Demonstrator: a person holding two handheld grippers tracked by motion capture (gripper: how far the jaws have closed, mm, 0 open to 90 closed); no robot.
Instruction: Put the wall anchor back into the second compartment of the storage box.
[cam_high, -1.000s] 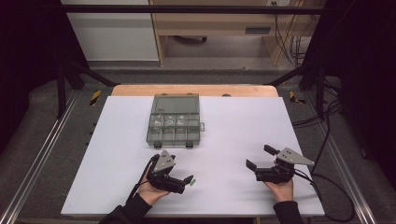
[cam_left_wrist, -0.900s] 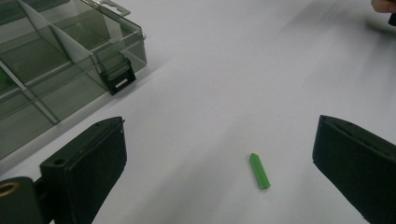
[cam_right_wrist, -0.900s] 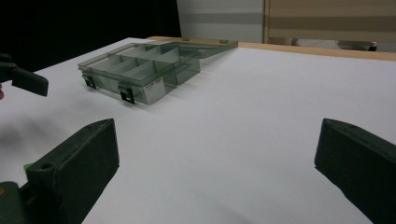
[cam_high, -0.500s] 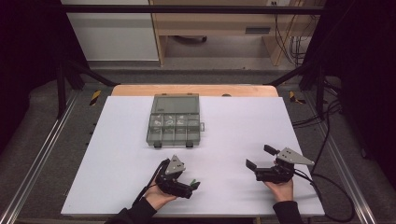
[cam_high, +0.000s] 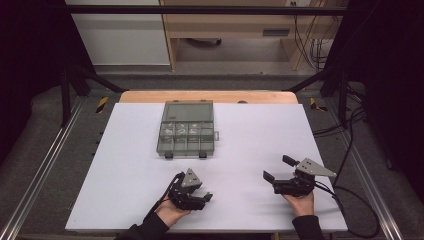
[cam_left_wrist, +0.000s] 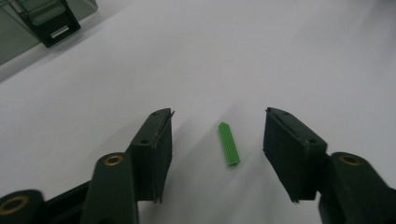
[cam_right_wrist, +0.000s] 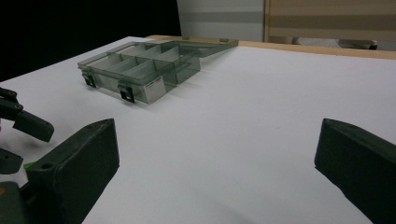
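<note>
- The left gripper (cam_high: 205, 196), low and left of centre in the high view, lies close over the white table top (cam_high: 250, 135), held from below by the person's left hand (cam_high: 170, 212).
- In the left gripper view its two black jaws stand on either side of a small green ribbed plug (cam_left_wrist: 229, 144); they have just been closing in on it, yet a clear strip of white shows between each pad and the plug, so nothing is pinched.
- The plug lies flat on the table in the lower middle of that view, its long side running up the frame, a little nearer the right-hand jaw.
- The right gripper (cam_high: 278, 169), at the lower right of the high view, rests in the person's right hand (cam_high: 300, 204) with its jaws spread wide and nothing between them; in the right gripper view only bare table lies in the gap.
- A smoky clear compartment box (cam_high: 186, 131) sits in the upper middle of the high view, well apart from both grippers, its lid (cam_high: 188, 110) folded back flat behind it towards the table's far edge.
- Its tray is split into two rows of small compartments; the back row holds pale small parts, too small to name. The front row I cannot make out.
- Two dark latches (cam_high: 169, 155) hang on the box's near edge.
</note>
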